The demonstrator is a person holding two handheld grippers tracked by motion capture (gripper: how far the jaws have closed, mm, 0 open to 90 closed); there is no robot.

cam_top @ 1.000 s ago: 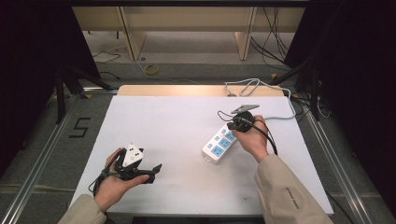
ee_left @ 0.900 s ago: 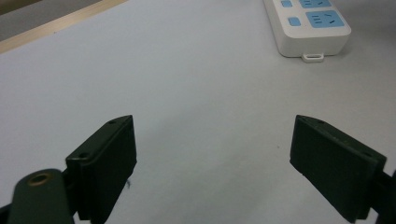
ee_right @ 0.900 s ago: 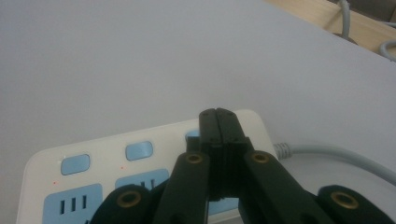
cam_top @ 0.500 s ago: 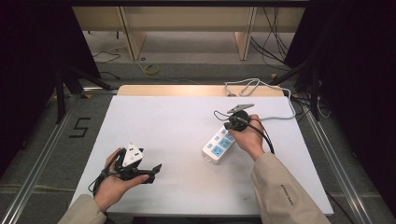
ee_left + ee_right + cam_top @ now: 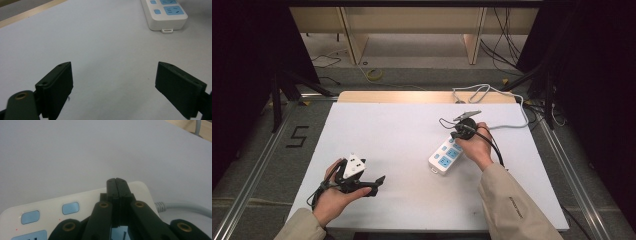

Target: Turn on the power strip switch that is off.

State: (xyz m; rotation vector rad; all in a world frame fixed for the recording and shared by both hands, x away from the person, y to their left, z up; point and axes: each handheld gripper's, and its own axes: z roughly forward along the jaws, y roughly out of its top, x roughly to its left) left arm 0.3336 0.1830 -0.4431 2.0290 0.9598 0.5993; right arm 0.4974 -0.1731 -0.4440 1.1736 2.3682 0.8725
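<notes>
Power strip [image 5: 446,157] under right tool [image 5: 455,135]

fingers [image 5: 56,88] spread wide over the table [image 5: 105,50] — power strip [image 5: 165,13] beyond.

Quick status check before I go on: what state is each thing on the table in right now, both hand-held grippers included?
Left hand-held gripper: open, jaws wide apart, nothing between them, near the table's front left.
Right hand-held gripper: shut, jaws pressed together with nothing between them, over the cable end of the power strip.
Power strip: lying flat, sockets up; no plug seen in the visible sockets.
Power strip cable: attached, trailing off the table's far edge.
</notes>
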